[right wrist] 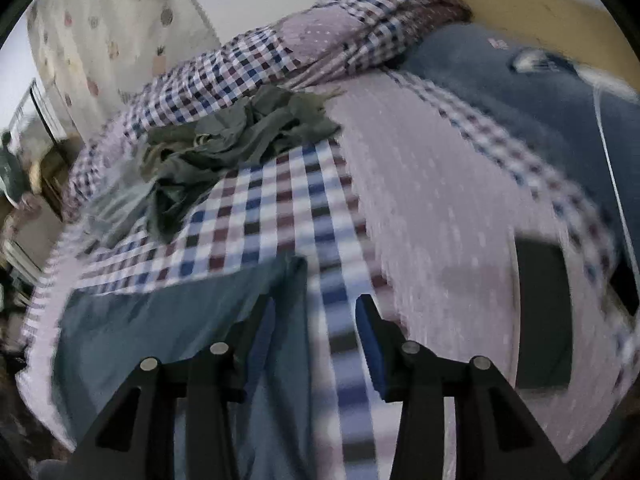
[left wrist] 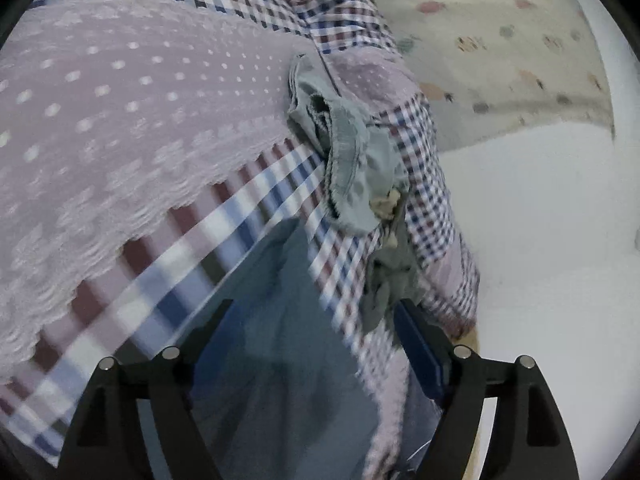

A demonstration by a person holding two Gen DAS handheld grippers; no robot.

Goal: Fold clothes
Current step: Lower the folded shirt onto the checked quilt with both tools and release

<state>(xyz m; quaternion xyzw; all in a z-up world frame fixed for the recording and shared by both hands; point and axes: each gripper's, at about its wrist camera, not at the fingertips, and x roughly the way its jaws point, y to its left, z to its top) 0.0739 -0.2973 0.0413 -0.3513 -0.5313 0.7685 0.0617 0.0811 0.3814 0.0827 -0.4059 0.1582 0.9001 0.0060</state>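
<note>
A flat blue-grey garment (left wrist: 288, 340) lies on the checked bedspread (left wrist: 208, 232), between the wide-apart fingers of my left gripper (left wrist: 314, 308), which is open. In the right wrist view the same blue-grey garment (right wrist: 160, 320) spreads under and left of my right gripper (right wrist: 316, 300). That gripper is also open, and its left finger (right wrist: 256, 320) rests over the cloth's edge. A crumpled grey-green garment (left wrist: 352, 160) sits in a heap near the bed's edge. It shows as a grey-green pile (right wrist: 240, 132) further up the bed in the right wrist view. Both views are motion-blurred.
The bedspread has a pink dotted lace panel (left wrist: 120, 100). Beside the bed are white floor (left wrist: 540, 240) and a spotted rug (left wrist: 500, 40). A dark blue blanket or pillow (right wrist: 500, 80) and a black rectangular object (right wrist: 544, 312) lie at the right. A yellow headboard (right wrist: 540, 4) stands behind.
</note>
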